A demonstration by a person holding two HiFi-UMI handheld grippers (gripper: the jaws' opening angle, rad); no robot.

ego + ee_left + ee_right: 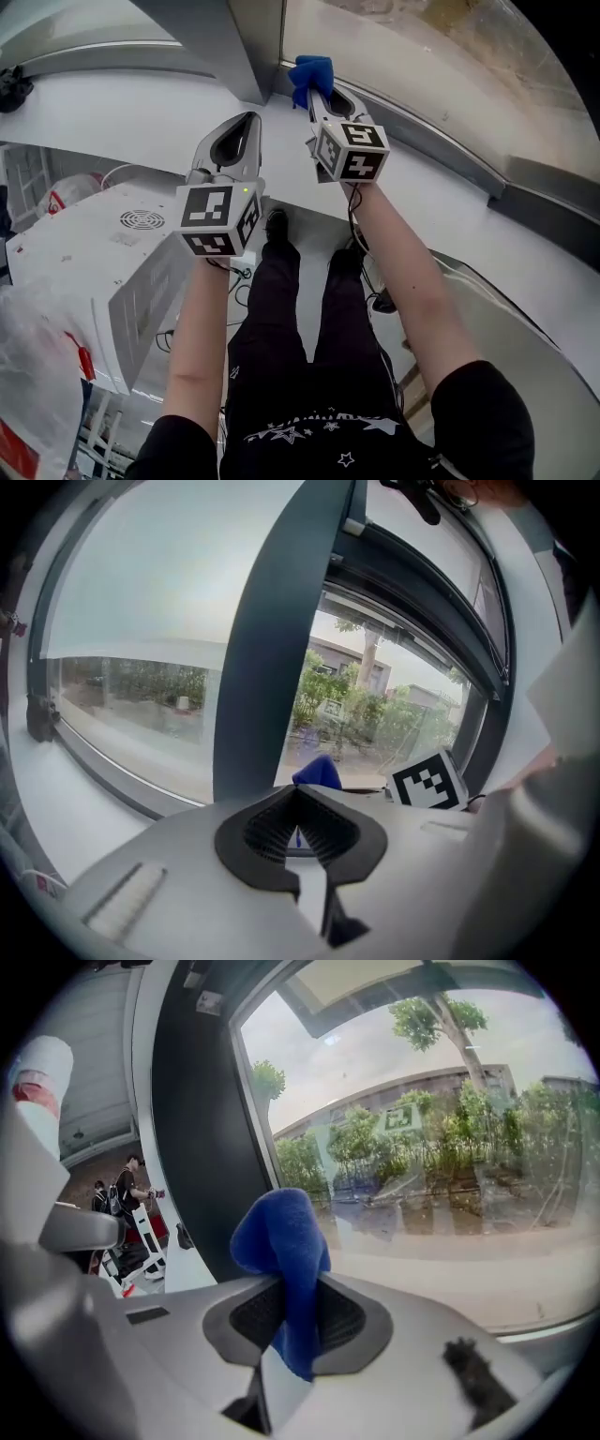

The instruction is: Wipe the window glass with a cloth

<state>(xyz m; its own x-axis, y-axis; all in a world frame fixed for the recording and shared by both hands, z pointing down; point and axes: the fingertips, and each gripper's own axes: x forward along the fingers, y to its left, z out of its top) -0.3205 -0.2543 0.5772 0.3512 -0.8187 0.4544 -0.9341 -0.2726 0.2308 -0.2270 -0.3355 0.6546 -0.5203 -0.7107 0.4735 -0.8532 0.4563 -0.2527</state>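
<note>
A blue cloth (311, 70) is pinched in my right gripper (320, 94), held up near the window glass (422, 47) just right of the dark mullion (234, 37). In the right gripper view the blue cloth (281, 1232) bulges out above the shut right gripper (298, 1283), with the glass (450, 1147) close ahead. My left gripper (249, 120) hovers to the left, a little lower, in front of the mullion. In its own view the left gripper (297, 792) is shut with nothing in it. Past it show the cloth (317, 771) and the mullion (272, 639).
A white sill (122, 103) runs below the window. A white appliance (103, 244) and a plastic bag (28, 356) lie at the lower left. The person's legs (300, 309) stand below the grippers. A person (127, 1194) is visible far off to the left.
</note>
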